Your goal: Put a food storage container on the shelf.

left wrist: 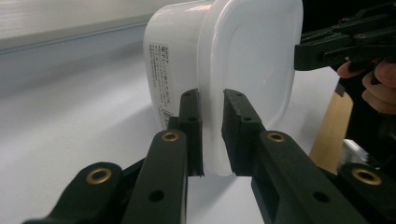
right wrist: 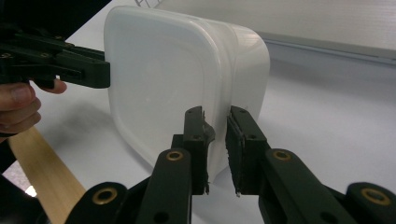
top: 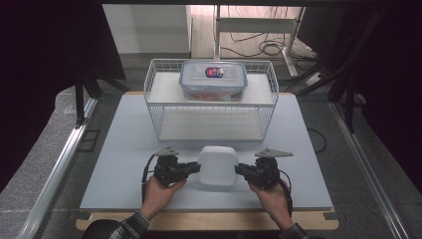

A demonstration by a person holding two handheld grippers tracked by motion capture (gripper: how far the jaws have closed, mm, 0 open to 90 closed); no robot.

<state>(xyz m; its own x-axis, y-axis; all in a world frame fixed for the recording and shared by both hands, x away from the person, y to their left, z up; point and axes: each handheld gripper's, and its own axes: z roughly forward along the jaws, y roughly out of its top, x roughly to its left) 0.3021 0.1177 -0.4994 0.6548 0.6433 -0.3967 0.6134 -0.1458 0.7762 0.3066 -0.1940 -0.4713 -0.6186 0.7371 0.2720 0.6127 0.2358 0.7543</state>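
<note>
- Left gripper [top: 195,167] clamped on the left rim of the white tub [top: 217,166]; right gripper [top: 240,170] clamped on its right rim.
- Pale table [top: 124,149] under everything, wooden edge along the near side.
- Wire basket [top: 211,102] behind the tub, well apart from it, at the table's far middle.
- Clear lidded box [top: 213,79] with blue trim on the basket's upper shelf.
- White tub near the front edge, between both hands, lid on.

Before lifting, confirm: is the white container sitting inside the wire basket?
No, the white container sits on the table in front of the wire basket, between both grippers.
</note>
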